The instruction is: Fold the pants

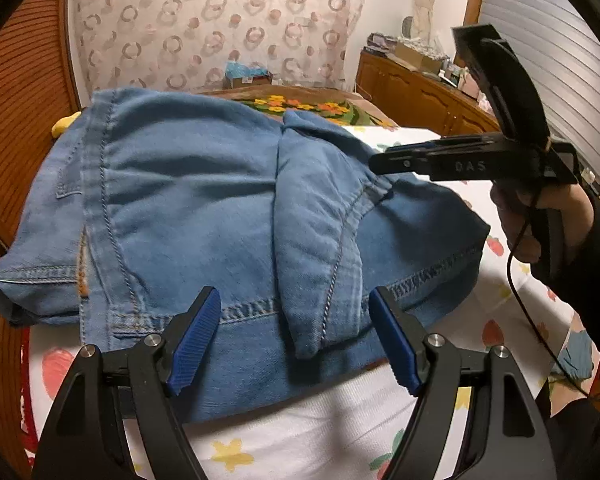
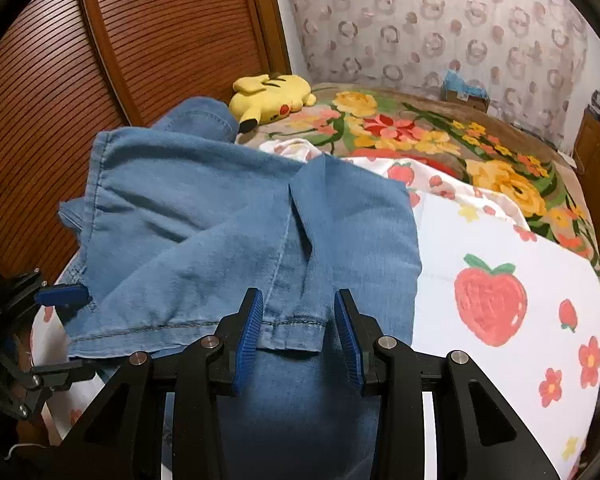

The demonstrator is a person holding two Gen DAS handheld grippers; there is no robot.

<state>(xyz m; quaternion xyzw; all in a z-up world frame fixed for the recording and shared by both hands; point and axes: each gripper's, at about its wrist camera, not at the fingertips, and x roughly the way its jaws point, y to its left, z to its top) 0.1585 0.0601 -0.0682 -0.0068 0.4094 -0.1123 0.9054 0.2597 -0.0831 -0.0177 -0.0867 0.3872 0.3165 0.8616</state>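
While folded pants [image 1: 204,200] lie ahead, left claw [image 1: 296,340] spread, hem between right claw [image 2: 300,340]

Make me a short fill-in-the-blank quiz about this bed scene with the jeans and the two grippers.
1. The pants on the bed are made of blue ____.
2. The yellow plush toy lies beside the ____ headboard.
3. The left gripper hovers over the pants with its jaws ____.
4. The white sheet is printed with a big red ____.

Missing words: denim; wooden; open; strawberry
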